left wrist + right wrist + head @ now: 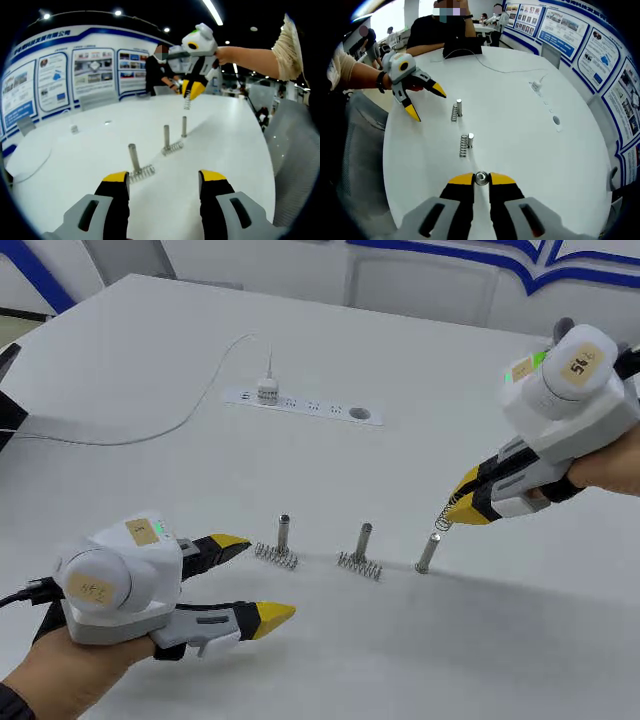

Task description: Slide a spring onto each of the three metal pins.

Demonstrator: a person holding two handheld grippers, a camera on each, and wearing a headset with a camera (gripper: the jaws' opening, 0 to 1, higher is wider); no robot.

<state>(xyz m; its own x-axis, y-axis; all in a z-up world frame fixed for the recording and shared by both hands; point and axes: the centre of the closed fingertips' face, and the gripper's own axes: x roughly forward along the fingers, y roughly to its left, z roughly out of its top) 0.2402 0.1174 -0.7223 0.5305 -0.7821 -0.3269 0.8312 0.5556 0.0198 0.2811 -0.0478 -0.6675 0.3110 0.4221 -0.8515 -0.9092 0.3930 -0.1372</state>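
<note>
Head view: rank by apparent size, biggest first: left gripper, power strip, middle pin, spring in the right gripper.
1. left gripper, though it is nearest the camera, which inflates it
2. power strip
3. middle pin
4. spring held in the right gripper, slightly smaller than the pin

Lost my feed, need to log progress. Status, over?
Left tool open, near left pin. Right tool shut on spring, over right pin, not yet on. Loose springs lie by left and middle pin. Path clear.
</note>
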